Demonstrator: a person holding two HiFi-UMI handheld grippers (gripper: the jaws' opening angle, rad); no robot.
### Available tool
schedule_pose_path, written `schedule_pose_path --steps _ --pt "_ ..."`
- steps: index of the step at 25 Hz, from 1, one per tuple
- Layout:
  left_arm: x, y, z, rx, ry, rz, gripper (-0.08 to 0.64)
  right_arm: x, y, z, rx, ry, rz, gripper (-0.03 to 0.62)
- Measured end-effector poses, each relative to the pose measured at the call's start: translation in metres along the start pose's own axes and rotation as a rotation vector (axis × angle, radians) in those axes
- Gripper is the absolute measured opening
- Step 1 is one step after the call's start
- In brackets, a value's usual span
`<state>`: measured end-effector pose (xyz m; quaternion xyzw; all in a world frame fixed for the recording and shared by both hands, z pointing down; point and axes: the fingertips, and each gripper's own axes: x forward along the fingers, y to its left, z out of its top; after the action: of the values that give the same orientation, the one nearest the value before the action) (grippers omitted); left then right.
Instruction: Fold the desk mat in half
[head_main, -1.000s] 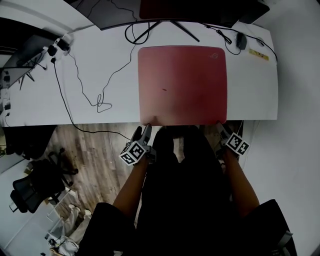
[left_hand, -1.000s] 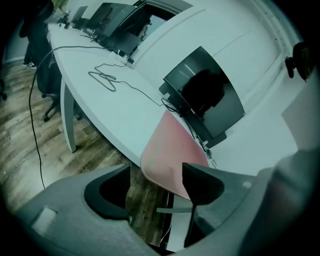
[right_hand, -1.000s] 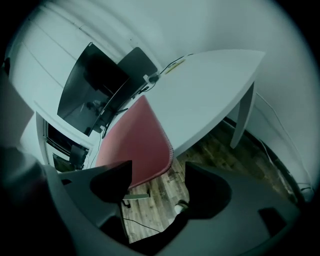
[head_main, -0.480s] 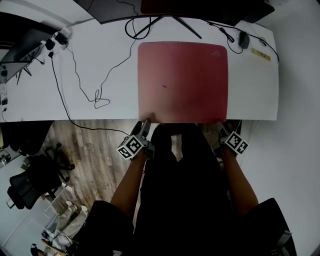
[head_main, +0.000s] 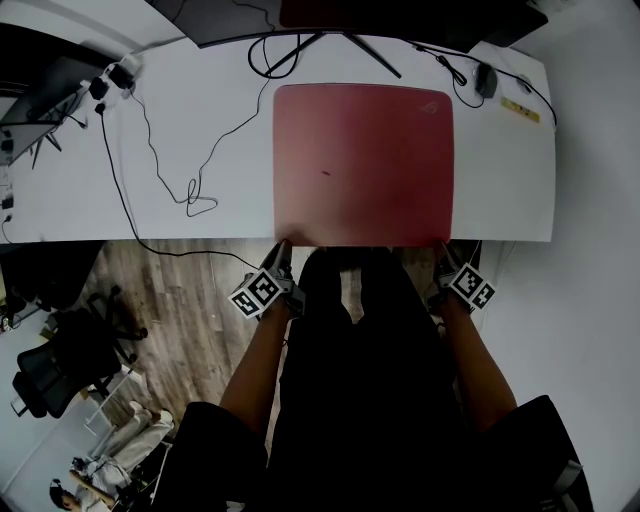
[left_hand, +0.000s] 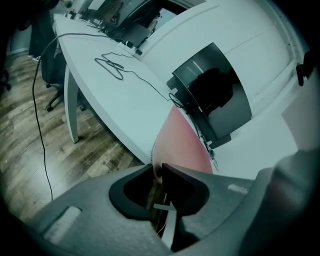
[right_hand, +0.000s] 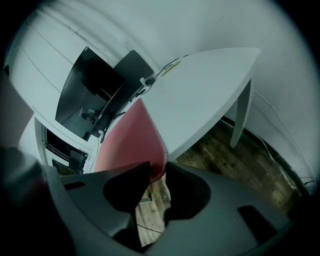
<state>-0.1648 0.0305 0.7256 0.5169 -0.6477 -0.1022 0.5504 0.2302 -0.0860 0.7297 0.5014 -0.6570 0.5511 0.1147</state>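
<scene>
The red desk mat (head_main: 362, 165) lies flat on the white desk (head_main: 200, 140), its near edge level with the desk's front edge. My left gripper (head_main: 281, 246) is at the mat's near left corner. Its jaws have just been closing, and in the left gripper view the gripper (left_hand: 156, 167) pinches the mat (left_hand: 182, 145) by its edge. At the near right corner is my right gripper (head_main: 444, 247). Its jaws have also just been closing, and in the right gripper view the gripper (right_hand: 159, 167) holds the mat (right_hand: 127, 142) by the corner.
A monitor stand (head_main: 330, 50) straddles the desk behind the mat. Black cables (head_main: 190, 195) loop across the desk's left half. A mouse (head_main: 483, 80) and a yellow label (head_main: 525, 108) sit at the far right. An office chair (head_main: 60, 370) stands on the wood floor to the left.
Both grippers moved forward to the mat's near corners. Their jaws went from wide open to closed on the mat's edge.
</scene>
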Motion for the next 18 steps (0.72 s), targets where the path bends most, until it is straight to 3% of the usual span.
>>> schedule_pose_path --steps 7,11,18 --pt "0.000 -0.007 -0.001 -0.014 0.000 0.004 0.041 -0.004 -0.005 0.005 0.047 -0.025 0.054 0.031" --pt "-0.003 -0.008 0.002 -0.044 -0.005 0.000 0.035 -0.004 -0.002 0.005 0.068 -0.035 0.072 0.023" --pt "-0.010 -0.019 0.009 -0.047 -0.007 -0.007 0.031 -0.009 0.006 0.006 0.021 0.008 0.108 0.017"
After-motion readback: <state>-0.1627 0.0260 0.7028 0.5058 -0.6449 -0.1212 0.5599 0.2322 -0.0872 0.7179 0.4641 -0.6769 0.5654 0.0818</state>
